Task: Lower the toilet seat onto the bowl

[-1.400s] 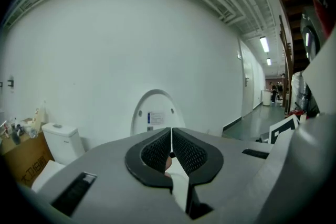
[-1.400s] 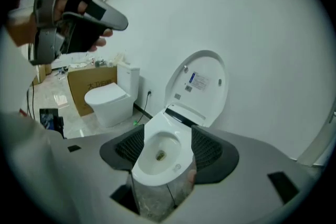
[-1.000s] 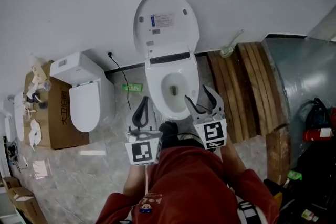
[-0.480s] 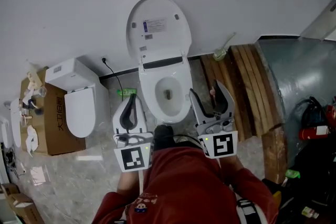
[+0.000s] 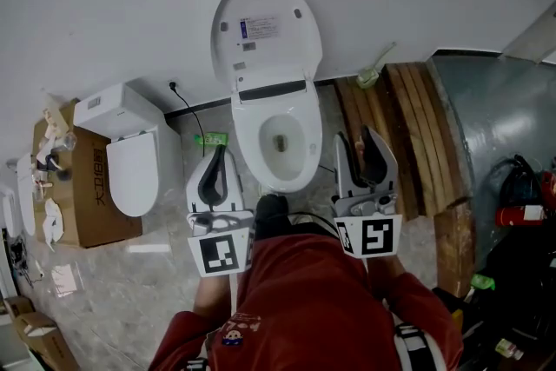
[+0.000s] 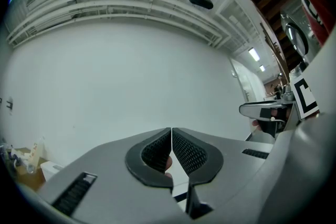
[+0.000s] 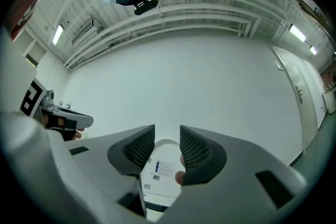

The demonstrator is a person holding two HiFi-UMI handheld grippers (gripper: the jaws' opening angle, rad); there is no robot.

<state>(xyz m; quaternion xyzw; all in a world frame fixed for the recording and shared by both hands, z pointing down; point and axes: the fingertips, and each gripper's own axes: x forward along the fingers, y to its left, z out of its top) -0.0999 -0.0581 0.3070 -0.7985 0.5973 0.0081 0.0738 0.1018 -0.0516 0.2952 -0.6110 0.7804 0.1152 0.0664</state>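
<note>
The seat [image 5: 265, 30] stands raised against the far wall above the bowl [image 5: 280, 148], so the right gripper [image 5: 355, 136], jaws half apart, just closing and empty, seems aimed at it, while the left gripper [image 5: 218, 154], closed on nothing, hangs idle left of the bowl.

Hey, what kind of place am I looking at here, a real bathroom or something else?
Probably a warehouse or test area, not a real bathroom: an open toilet, a second toilet by a cardboard box, and loose wooden planks.

Left claw [image 5: 218, 154] is closed tight; right claw [image 5: 354, 137] alongside has just been closing, jaws apart and empty.
</note>
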